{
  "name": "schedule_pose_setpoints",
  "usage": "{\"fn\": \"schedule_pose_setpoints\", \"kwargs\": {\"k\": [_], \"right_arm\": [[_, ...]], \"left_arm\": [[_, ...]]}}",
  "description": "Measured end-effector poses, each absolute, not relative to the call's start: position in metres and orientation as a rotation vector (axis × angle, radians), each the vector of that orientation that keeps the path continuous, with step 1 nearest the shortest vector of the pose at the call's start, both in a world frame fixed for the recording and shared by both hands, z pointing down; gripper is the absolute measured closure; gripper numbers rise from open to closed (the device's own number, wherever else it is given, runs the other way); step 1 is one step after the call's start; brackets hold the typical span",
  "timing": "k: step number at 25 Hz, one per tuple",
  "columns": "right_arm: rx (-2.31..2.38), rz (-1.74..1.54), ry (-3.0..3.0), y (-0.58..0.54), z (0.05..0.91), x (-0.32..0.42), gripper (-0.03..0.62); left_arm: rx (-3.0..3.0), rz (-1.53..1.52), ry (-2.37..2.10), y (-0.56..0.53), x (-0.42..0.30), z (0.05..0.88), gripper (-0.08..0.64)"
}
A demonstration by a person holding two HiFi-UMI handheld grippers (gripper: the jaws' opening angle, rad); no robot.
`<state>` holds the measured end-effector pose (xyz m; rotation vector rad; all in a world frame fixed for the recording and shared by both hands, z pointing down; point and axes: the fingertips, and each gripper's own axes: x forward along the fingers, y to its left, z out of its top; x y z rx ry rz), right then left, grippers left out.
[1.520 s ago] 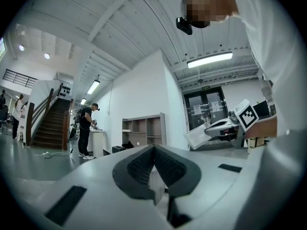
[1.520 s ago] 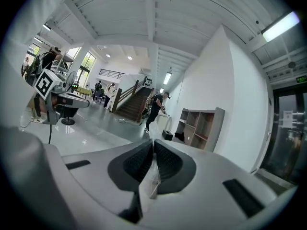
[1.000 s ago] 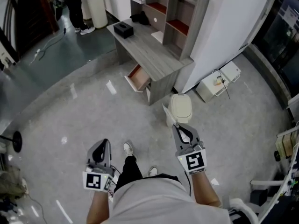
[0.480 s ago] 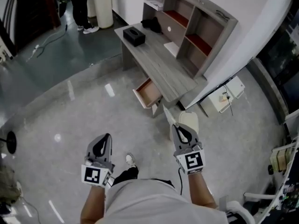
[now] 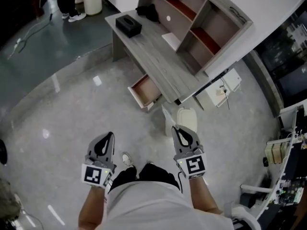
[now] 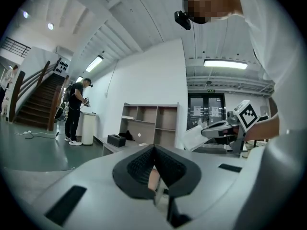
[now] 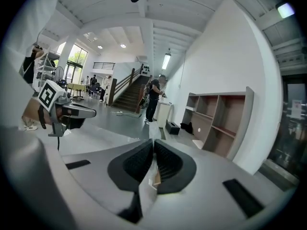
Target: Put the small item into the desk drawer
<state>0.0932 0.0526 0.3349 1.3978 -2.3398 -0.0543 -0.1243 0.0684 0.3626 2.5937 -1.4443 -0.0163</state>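
The grey desk (image 5: 153,51) stands ahead with its small drawer (image 5: 143,90) pulled open at the front. My right gripper (image 5: 180,132) is shut on a thin white flat item (image 5: 168,119) that sticks out past its tips, short of the desk's near corner. The left gripper view shows the same white flat item (image 6: 194,137) held in the right gripper (image 6: 221,128). In the right gripper view the white flat item (image 7: 152,140) appears edge-on between the jaws. My left gripper (image 5: 103,145) hangs shut over the bare floor, holding nothing, to the left of the right one.
A black box (image 5: 128,26) and a dark bundle (image 5: 147,12) lie on the desk, with a shelf unit (image 5: 201,28) behind. A white rounded object (image 5: 187,120) sits on the floor by the desk corner. A person (image 6: 76,111) stands beyond the desk near a white bin.
Both grippers have travelled forward across the floor with the person's steps. The desk and its open drawer now sit nearer and larger. The right gripper still holds the white item.
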Motion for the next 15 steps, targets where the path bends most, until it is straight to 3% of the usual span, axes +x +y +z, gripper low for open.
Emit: {"fn": "schedule_pose_setpoints", "kwargs": {"k": [15], "right_arm": [[1.445,-0.044,-2.292,-0.025,0.344,0.132,0.566]], "left_arm": [[2.661,0.001,-1.338,-0.017,-0.072,0.356,0.541]]}}
